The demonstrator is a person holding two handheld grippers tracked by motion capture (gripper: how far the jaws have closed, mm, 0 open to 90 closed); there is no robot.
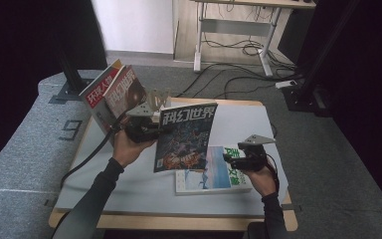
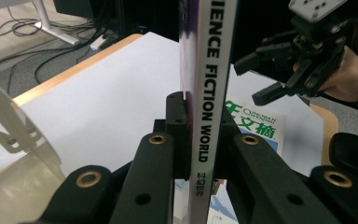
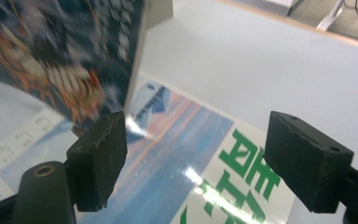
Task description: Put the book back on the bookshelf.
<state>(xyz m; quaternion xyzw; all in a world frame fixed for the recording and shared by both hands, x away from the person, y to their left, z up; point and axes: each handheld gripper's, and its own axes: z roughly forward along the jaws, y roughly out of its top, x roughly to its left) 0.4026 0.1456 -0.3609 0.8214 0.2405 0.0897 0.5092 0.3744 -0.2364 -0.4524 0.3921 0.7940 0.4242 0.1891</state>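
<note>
A dark science-fiction magazine (image 1: 184, 137) hangs upright above the table, and my left gripper (image 1: 151, 130) is shut on its spine edge. In the left gripper view the white spine (image 2: 209, 93) stands pinched between the jaws of the left gripper (image 2: 200, 116). A second magazine (image 1: 214, 174) with a blue sky cover and green characters lies flat at the front right. My right gripper (image 1: 229, 158) hovers just above its right part, open, with nothing between the pads. The right gripper (image 3: 203, 149) looks down on that cover (image 3: 168, 140); the dark magazine (image 3: 65, 56) hangs to its left.
A white mat (image 1: 248, 124) covers the wooden table. Two more magazines (image 1: 114, 92) lean at the back left by a clear rack (image 1: 159, 97). The rack's edge (image 2: 9, 140) is at the left in the left gripper view. Desk legs and cables lie on the floor beyond.
</note>
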